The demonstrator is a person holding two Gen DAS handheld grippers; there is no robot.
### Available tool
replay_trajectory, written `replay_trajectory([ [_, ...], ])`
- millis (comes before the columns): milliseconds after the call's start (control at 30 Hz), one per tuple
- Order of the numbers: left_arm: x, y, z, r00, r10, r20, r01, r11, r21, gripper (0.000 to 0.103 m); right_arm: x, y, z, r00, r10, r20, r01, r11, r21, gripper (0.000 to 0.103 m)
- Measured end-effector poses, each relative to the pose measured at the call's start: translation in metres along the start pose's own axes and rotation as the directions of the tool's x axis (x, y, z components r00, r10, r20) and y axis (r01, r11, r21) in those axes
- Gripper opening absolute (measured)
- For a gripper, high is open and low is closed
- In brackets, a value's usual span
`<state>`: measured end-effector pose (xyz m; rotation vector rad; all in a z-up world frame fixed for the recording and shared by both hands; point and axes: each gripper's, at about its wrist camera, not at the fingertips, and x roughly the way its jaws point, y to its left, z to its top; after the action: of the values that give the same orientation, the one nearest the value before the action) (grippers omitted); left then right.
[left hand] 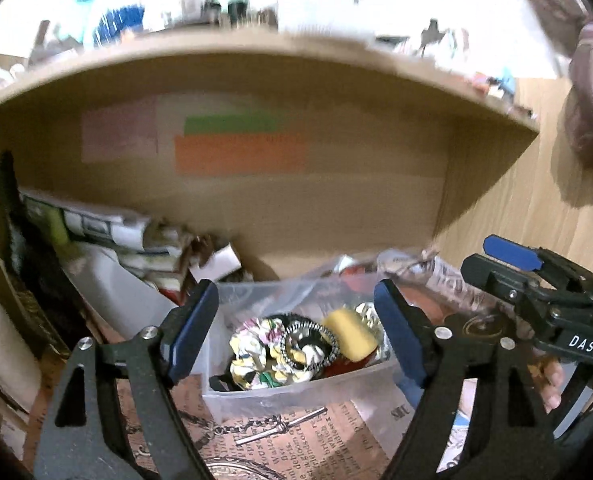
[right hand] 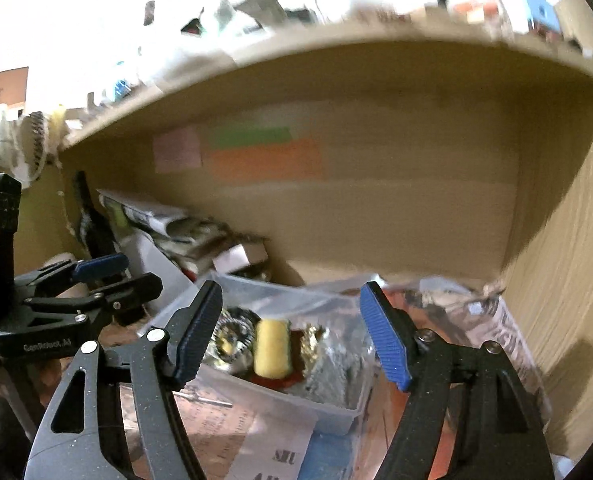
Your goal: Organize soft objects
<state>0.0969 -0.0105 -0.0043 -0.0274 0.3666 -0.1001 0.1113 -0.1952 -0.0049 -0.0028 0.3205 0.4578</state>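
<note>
A clear plastic bin [left hand: 296,390] sits on a desk under a wooden shelf. It holds a yellow sponge [left hand: 350,338], a floral scrunchie [left hand: 262,354], a black and white hair tie [left hand: 308,340] and crinkled foil [left hand: 370,314]. My left gripper [left hand: 296,332] is open and empty, hovering in front of the bin. The right gripper shows at the right of this view [left hand: 536,276]. In the right wrist view the bin [right hand: 308,406] holds the sponge [right hand: 272,348]; my right gripper [right hand: 292,334] is open and empty above it. The left gripper [right hand: 96,276] is at the left.
A wooden shelf board [left hand: 256,52] hangs over the desk, with sticky notes [left hand: 240,154] on the back panel. Stacked papers and boxes [left hand: 136,236] crowd the left. A wooden side wall [right hand: 568,280] stands at the right. Printed paper [left hand: 288,444] covers the desk.
</note>
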Motion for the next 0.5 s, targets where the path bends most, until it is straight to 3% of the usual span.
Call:
replay_trajectory([
  [167, -0.024, -0.003, 0.004, 0.998, 0.013, 0.062, -0.014, 1.0, 0.014, 0.087, -0.016, 0.01, 0.005, 0.999, 0.022, 0.043, -0.021, 1.0, -0.012, 0.072],
  [300, -0.042, -0.005, 0.003, 0.995, 0.02, 0.1, -0.021, 1.0, 0.011, 0.096, -0.026, 0.016, 0.005, 0.997, 0.022, 0.07, -0.021, 1.0, -0.017, 0.083],
  [433, -0.053, -0.008, 0.003, 0.992, 0.026, 0.127, -0.029, 0.999, 0.016, 0.101, -0.033, 0.02, 0.006, 0.996, 0.025, 0.085, -0.024, 1.0, -0.02, 0.085],
  [500, -0.056, -0.008, 0.002, 0.991, 0.023, 0.13, -0.025, 1.0, 0.016, 0.102, -0.037, 0.022, 0.005, 0.996, 0.024, 0.091, -0.022, 1.0, -0.018, 0.093],
])
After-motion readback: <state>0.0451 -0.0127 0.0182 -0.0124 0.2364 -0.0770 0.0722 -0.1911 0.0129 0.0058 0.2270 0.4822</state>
